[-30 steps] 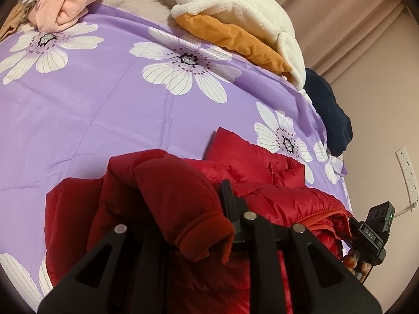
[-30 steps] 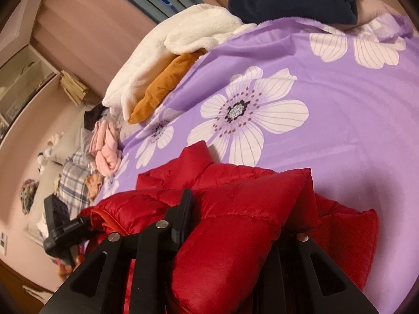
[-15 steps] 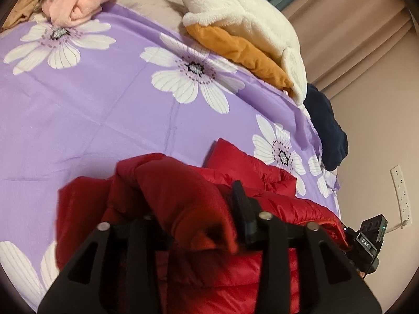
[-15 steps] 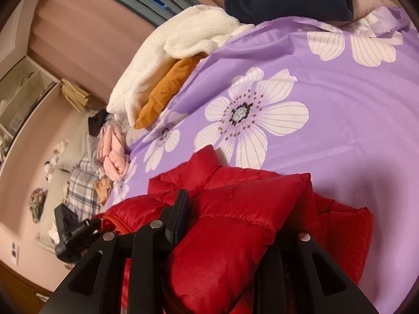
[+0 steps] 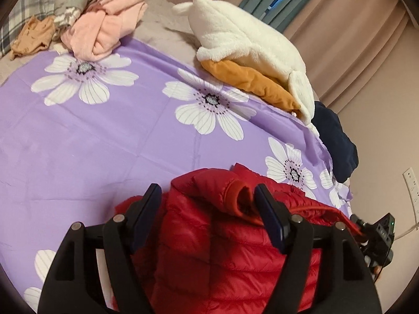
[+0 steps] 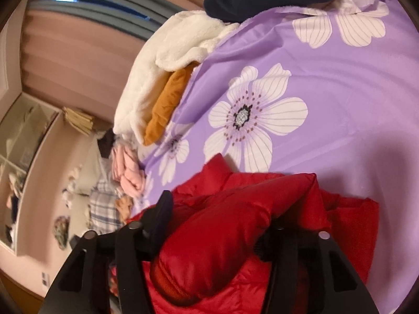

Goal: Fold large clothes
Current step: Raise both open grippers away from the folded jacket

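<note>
A red puffer jacket [image 5: 225, 248] lies bunched on the purple flowered bedsheet [image 5: 104, 136] at the near edge. My left gripper [image 5: 207, 198] is open, its fingers on either side of the jacket's sleeve, whose cuff [image 5: 243, 201] rests against the right finger. In the right wrist view the same jacket [image 6: 235, 235] fills the bottom. My right gripper [image 6: 222, 217] stands open around a puffy sleeve; its right finger is mostly hidden under the fabric.
A white fleece [image 5: 248, 47] over an orange garment [image 5: 248, 81] lies at the far edge of the sheet. A pink garment [image 5: 104, 34] and plaid bedding [image 5: 23, 13] lie far left. A navy garment [image 5: 335, 141] lies at the right. A wall and socket [image 5: 411, 191] stand at the right.
My left gripper has opened and let go of the red sleeve, which now lies loose between the fingers. My right gripper's fingers have spread apart around the other sleeve.
</note>
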